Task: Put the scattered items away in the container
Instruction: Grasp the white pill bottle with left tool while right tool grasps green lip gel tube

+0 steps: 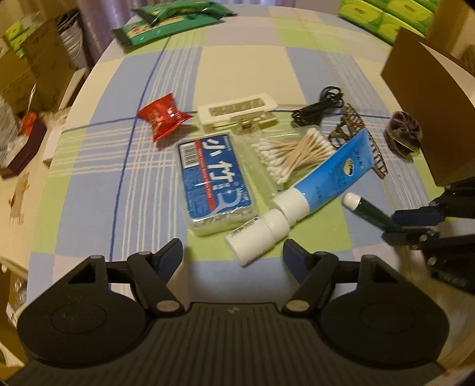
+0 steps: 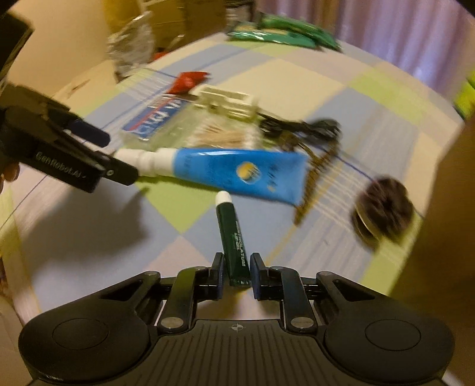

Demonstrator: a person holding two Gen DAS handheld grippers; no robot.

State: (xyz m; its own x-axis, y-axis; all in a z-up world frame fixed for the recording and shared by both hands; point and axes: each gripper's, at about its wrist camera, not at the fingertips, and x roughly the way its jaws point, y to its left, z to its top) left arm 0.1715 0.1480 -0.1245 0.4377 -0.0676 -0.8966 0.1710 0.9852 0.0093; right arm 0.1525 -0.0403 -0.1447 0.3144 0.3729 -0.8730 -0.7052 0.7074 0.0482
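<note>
My right gripper (image 2: 236,276) is shut on a dark green lip-gel tube (image 2: 234,237) with a white cap, held above the checked tablecloth; the tube (image 1: 371,213) also shows at the right of the left wrist view. My left gripper (image 1: 233,255) is open and empty, just short of a small white bottle (image 1: 255,237). Beyond it lie a blue tube (image 1: 326,175), a blue floss-pick box (image 1: 210,175), a bag of cotton swabs (image 1: 294,154), a red packet (image 1: 161,117), a white clip (image 1: 237,111) and a black cable (image 1: 320,108). A brown cardboard box (image 1: 430,98) stands at the right.
A brown hair comb (image 1: 353,130) and a dark round scrunchie (image 1: 402,133) lie near the cardboard box. Green packets (image 1: 166,20) and green tissue packs (image 1: 386,14) sit at the table's far edge. Cartons and clutter (image 1: 32,68) stand off the left side.
</note>
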